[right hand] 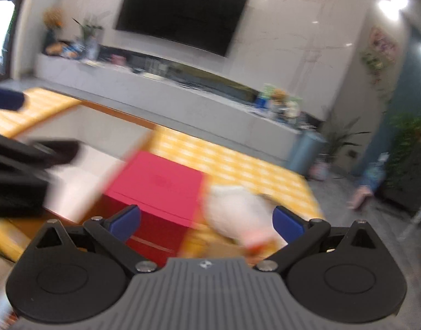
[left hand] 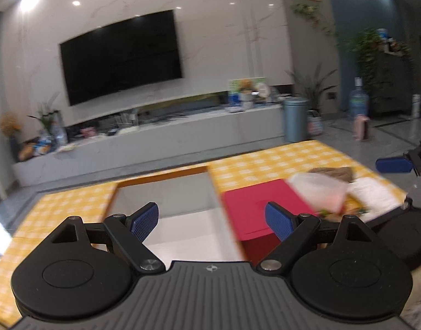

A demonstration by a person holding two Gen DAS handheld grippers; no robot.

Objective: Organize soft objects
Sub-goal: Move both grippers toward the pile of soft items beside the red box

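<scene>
A pile of soft objects lies on the yellow checked tablecloth [left hand: 265,162]: a white-pink soft item [left hand: 317,189], a brown one [left hand: 334,172] behind it and a white cloth [left hand: 372,195] at the right. My left gripper [left hand: 212,221] is open and empty above an open orange box [left hand: 183,192] with a white inside. My right gripper [right hand: 206,224] is open and empty, above the red box [right hand: 158,184], with the blurred white soft item [right hand: 238,214] just inside its right finger. One of its blue pads [left hand: 393,165] shows at the left wrist view's right edge.
A red box [left hand: 254,206] stands right of the orange box [right hand: 81,181]. Beyond the table are a long grey TV bench [left hand: 155,134], a wall TV [left hand: 119,55], a blue bin [left hand: 294,118] and plants. The table's far edge borders grey floor.
</scene>
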